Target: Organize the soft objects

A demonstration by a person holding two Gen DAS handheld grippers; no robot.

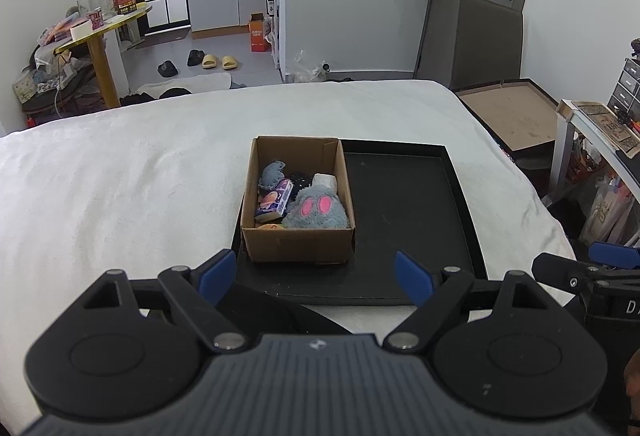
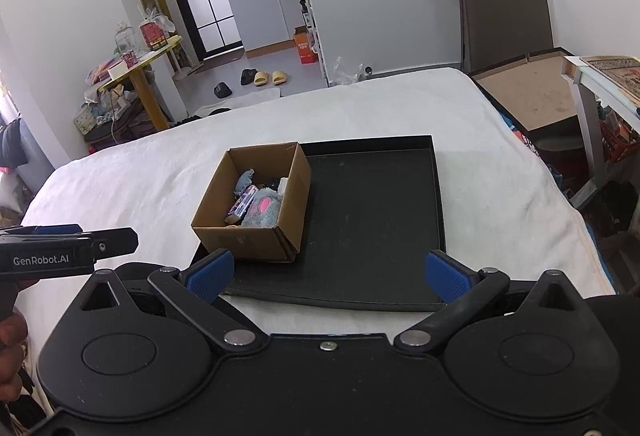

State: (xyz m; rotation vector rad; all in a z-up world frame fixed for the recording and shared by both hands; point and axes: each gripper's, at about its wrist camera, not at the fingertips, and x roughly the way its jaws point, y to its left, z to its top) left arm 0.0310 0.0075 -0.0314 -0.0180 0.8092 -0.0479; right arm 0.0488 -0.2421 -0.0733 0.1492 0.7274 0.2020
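Observation:
A brown cardboard box (image 1: 298, 240) (image 2: 244, 236) stands on the left part of a black tray (image 1: 404, 211) (image 2: 372, 211) on a white bed. In the box lie a grey-blue plush with pink eyes (image 1: 318, 211) (image 2: 262, 211), a purple packet (image 1: 275, 199) (image 2: 243, 204), a small blue plush (image 1: 271, 171), a dark item and a white one (image 1: 326, 180). My left gripper (image 1: 316, 278) is open and empty, just short of the box. My right gripper (image 2: 328, 276) is open and empty over the tray's near edge.
The white bed (image 1: 120, 175) spreads around the tray. A flat brown carton (image 1: 516, 115) and a white desk (image 1: 592, 127) stand to the right. A yellow side table (image 1: 100, 35) with clutter is at the far left. Slippers (image 1: 218, 60) lie on the floor.

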